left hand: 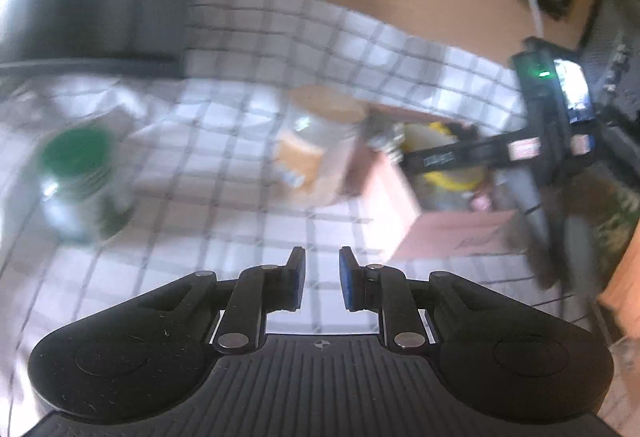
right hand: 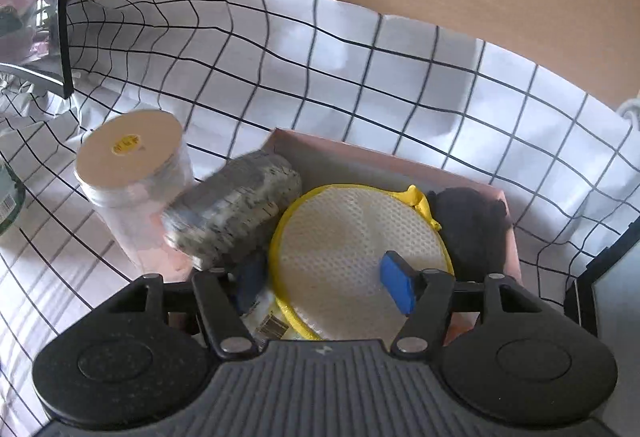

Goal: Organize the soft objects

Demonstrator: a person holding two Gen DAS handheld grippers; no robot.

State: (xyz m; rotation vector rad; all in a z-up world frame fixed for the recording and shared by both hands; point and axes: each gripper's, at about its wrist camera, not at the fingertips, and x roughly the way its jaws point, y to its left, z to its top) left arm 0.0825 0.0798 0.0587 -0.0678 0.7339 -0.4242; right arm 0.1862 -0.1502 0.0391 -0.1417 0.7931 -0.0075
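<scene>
The pink cardboard box [right hand: 472, 177] served as the landmark on the surface, which was covered by a white cloth with a black grid [right hand: 360, 57]. Inside the box lay a round white mesh pad with a yellow rim [right hand: 344, 237], a black soft item [right hand: 468, 229] at its right end, and a grey speckled sponge-like block [right hand: 236, 209] at its left end, blurred and leaning over the box's left wall. Just left of the box stood a clear jar with a tan lid [right hand: 132, 157].

The right tongs [right hand: 324, 285] hung over the box with their blue pads spread wide; the right pad [right hand: 398, 287] showed above the mesh pad, touching nothing that could be made out, and nothing was pinched.

The left tongs [left hand: 322, 283] hovered over the cloth, in front of and to the left of the box, their pads close together with a narrow gap and nothing between them. In that blurred view a green-lidded jar [left hand: 80, 177] stood well to the left of the box, beyond the tan-lidded jar.
</scene>
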